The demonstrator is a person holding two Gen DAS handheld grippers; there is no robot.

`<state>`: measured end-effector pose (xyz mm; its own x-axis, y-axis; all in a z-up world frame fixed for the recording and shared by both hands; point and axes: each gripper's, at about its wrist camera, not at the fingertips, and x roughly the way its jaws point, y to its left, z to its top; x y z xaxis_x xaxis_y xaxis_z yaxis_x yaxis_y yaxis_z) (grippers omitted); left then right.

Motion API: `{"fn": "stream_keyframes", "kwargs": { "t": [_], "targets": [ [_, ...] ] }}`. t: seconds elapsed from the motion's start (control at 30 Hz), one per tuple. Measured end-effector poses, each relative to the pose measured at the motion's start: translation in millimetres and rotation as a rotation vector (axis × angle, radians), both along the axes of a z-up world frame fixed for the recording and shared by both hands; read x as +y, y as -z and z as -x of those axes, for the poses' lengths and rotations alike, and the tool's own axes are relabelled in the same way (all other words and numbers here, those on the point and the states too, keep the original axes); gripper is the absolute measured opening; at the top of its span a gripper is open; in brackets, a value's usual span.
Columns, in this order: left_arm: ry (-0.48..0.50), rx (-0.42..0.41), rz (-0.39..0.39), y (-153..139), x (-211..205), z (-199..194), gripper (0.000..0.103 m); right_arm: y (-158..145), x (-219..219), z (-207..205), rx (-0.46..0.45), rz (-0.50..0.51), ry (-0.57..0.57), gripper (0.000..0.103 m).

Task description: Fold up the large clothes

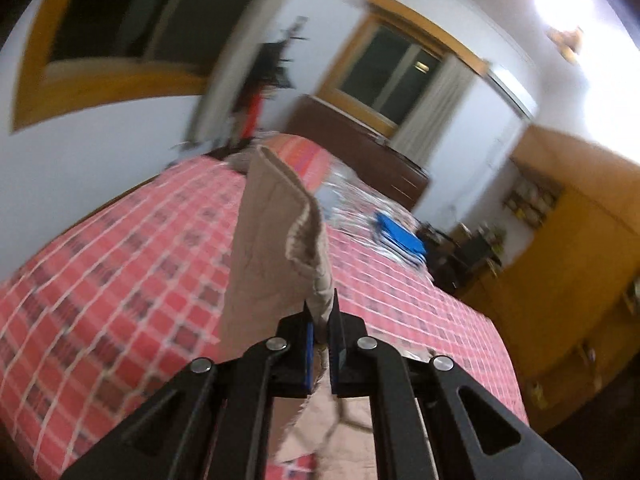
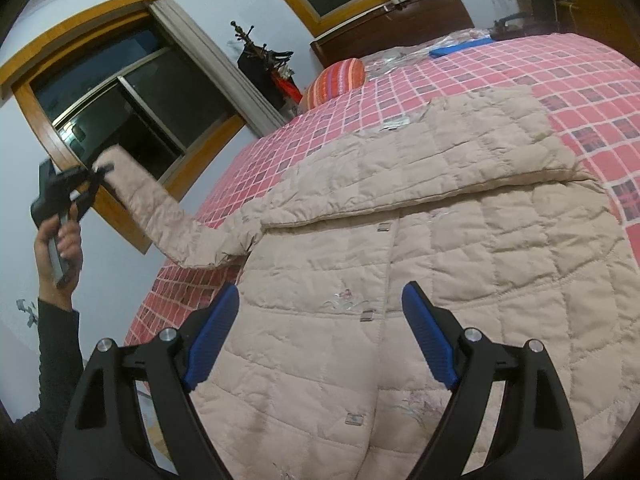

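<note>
Quilted beige coat [image 2: 420, 240] lies spread front-up across the pink checked bedspread [image 2: 580, 80], its snap placket running down the middle and one sleeve already laid across the upper chest. We see the other sleeve [image 2: 160, 208] lifted clear of the bed, stretched out to the side toward the window; its knitted cuff [image 1: 308, 240] is pinched between the pressed-together jaws of the left gripper [image 1: 321, 320], which the person's hand [image 2: 60, 240] holds raised. The right gripper [image 2: 320, 312] hovers over the lower front of the coat with its blue-padded fingers [image 2: 212, 336] spread wide, holding nothing. We judge the fold to be at an early stage: one sleeve appears turned in, the second is in hand but not yet laid over the body, and the body itself has not been doubled. Farther off, a striped pillow [image 2: 338, 78] and a blue object [image 2: 460, 49] rest near the head of the bed.
</note>
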<state>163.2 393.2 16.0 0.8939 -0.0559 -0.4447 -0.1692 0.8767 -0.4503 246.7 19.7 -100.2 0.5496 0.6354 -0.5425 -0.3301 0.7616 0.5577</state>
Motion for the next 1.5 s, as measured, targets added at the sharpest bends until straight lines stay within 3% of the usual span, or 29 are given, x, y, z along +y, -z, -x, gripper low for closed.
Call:
{"fn": "stream_keyframes", "kwargs": {
  "t": [0.2,0.37,0.67,0.9,0.97,1.03,1.17,1.33,1.43,1.5],
  "targets": [
    [0.139,0.039,-0.054,2.6,-70.9,-46.7,0.005,-2.3,-7.9,4.6,-0.002,-0.001,0.027,0.083],
    [0.253,0.101,-0.072,29.7,-123.5,-81.7,0.005,-2.7,-13.3,6.7,-0.001,0.004,0.044,0.083],
    [0.441,0.260,-0.090,109.7,-212.0,-128.3,0.005,-0.5,-30.6,2.5,0.019,0.005,0.100,0.083],
    [0.541,0.364,-0.081,172.4,-246.7,-143.3,0.005,3.3,-51.4,-21.7,0.079,-0.033,0.143,0.083],
    [0.573,0.377,-0.104,179.7,-256.0,-142.2,0.011,3.0,-56.5,-39.9,0.127,-0.078,0.126,0.083],
    [0.586,0.377,-0.105,183.0,-256.2,-140.0,0.026,4.9,-58.7,-63.6,0.187,-0.131,0.101,0.086],
    [0.587,0.299,-0.017,167.9,-230.8,-122.3,0.061,11.6,-52.3,-114.8,0.301,-0.210,0.051,0.087],
    [0.508,0.214,0.068,143.2,-172.9,-90.0,0.070,36.1,-15.0,-195.5,0.465,-0.238,-0.063,0.080],
    [0.393,0.168,0.092,139.5,-122.9,-62.4,0.075,55.2,5.1,-224.2,0.548,-0.234,-0.099,0.078],
    [0.311,0.147,0.159,146.4,-84.3,-45.3,0.076,62.0,20.5,-238.0,0.567,-0.205,-0.128,0.075]
  ]
}}
